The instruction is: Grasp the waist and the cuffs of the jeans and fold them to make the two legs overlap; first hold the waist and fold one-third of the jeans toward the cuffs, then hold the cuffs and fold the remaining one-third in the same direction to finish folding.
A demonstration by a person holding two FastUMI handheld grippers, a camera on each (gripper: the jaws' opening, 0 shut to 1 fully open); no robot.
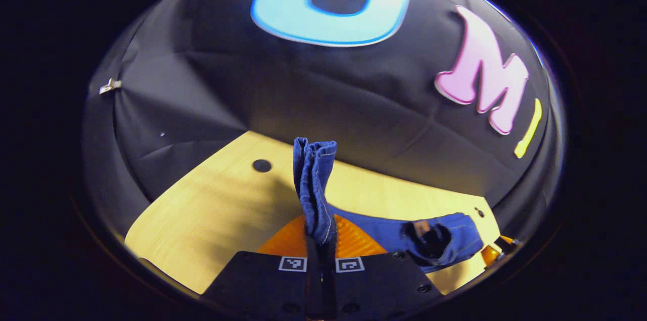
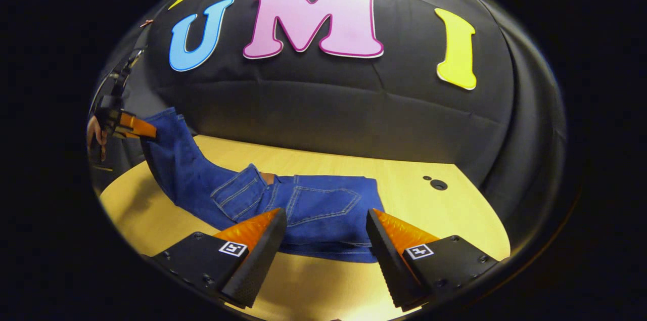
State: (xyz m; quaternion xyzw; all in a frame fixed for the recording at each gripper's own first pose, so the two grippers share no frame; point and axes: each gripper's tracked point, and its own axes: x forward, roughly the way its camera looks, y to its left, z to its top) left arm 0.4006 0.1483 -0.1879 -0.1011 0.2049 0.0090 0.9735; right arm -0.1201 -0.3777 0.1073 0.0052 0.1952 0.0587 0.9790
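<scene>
The blue jeans (image 2: pixel 323 204) lie on the wooden table (image 2: pixel 445 220), back pockets up, with one end rising off the table to the left. My left gripper (image 1: pixel 321 240) is shut on that raised end; a hemmed bunch of denim (image 1: pixel 313 179) stands up between its orange fingers. In the right gripper view the left gripper (image 2: pixel 124 126) hangs at the far left, holding the denim above the table. My right gripper (image 2: pixel 326 215) is open just in front of the pocket part, one finger on each side and not touching the cloth. The rest of the jeans (image 1: pixel 445 232) trails to the right.
The light wooden table (image 1: pixel 212 210) has a dark round hole (image 1: pixel 262 165) near the back, and another hole (image 2: pixel 438 184) sits right of the jeans. Black cloth walls close in the back and sides. A hand (image 2: pixel 93 134) holds the left gripper.
</scene>
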